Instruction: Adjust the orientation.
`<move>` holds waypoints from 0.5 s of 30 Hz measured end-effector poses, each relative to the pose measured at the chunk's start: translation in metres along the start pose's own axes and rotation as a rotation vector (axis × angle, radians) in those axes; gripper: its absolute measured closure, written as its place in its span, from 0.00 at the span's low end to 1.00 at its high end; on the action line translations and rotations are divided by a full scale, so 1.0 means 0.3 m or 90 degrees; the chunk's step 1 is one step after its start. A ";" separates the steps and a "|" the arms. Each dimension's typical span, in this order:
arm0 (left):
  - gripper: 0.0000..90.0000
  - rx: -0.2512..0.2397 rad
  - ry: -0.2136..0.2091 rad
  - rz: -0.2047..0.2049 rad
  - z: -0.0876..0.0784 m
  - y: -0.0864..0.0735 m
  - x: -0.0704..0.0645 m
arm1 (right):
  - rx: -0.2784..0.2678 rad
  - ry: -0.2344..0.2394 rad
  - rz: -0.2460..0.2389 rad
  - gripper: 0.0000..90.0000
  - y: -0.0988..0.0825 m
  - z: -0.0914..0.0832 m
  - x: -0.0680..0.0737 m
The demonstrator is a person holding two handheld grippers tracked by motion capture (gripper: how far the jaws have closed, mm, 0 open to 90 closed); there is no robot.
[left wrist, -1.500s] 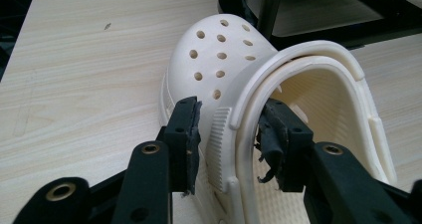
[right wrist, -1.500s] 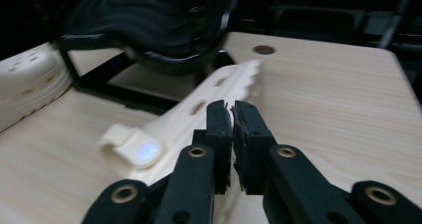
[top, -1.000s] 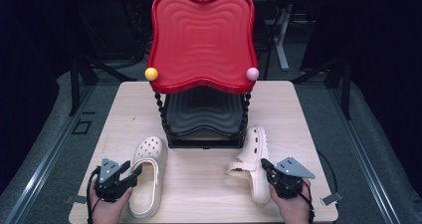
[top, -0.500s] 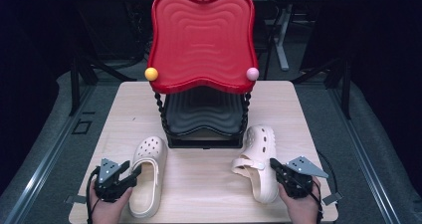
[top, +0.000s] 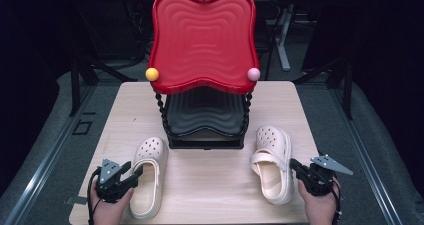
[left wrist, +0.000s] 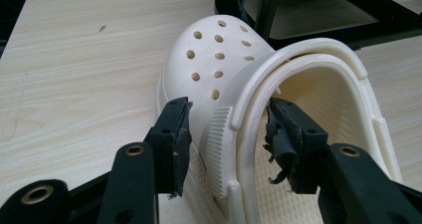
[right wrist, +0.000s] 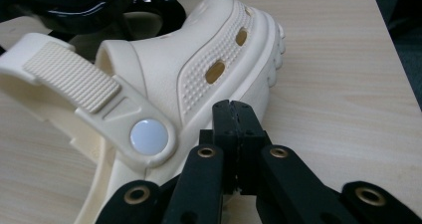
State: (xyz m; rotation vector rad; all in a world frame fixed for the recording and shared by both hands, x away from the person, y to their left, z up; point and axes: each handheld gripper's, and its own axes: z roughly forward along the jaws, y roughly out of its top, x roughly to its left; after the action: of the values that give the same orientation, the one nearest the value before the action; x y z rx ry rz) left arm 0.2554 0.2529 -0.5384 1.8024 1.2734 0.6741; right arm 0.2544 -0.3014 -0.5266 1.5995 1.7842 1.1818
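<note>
Two cream clogs lie on the wooden table (top: pixel 210 185). My left gripper (top: pixel 134 176) (left wrist: pixel 226 134) straddles the left clog's (top: pixel 148 175) (left wrist: pixel 219 59) side wall and folded strap. One pad sits outside, the other inside the shoe, and both lie against the wall. The right clog (top: pixel 272 160) (right wrist: pixel 199 69) stands upright, toe pointing away, strap across its heel. My right gripper (top: pixel 293 165) (right wrist: pixel 234 107) is shut with nothing in it, its tips close beside that clog's outer sole edge.
A shoe rack stands at the table's middle back, with a red wavy top shelf (top: pixel 202 40) and a black lower shelf (top: pixel 205 115) just behind both clogs. Bare wood lies between the clogs. The table's right edge is near my right hand.
The right clog has swung from a tilted, slanted pose to upright and straight, a little farther right. My right gripper has drawn off to the right. The left gripper and left clog have stayed put.
</note>
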 end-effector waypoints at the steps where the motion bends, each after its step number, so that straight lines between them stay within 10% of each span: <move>1: 0.58 -0.001 0.000 0.000 0.000 0.000 -0.001 | 0.008 -0.003 0.011 1.00 -0.003 0.004 -0.015; 8: 0.58 0.000 -0.001 -0.002 -0.002 0.001 0.003 | 0.076 0.014 0.099 1.00 -0.042 0.051 -0.100; 15: 0.57 -0.003 -0.001 -0.001 -0.004 0.002 0.003 | 0.116 0.002 0.112 1.00 -0.059 0.081 -0.118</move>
State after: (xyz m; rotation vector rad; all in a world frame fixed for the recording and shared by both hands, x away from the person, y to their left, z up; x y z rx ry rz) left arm 0.2551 0.2541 -0.5374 1.7984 1.2707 0.6737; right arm 0.2717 -0.3273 -0.5609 1.8926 1.8284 1.1248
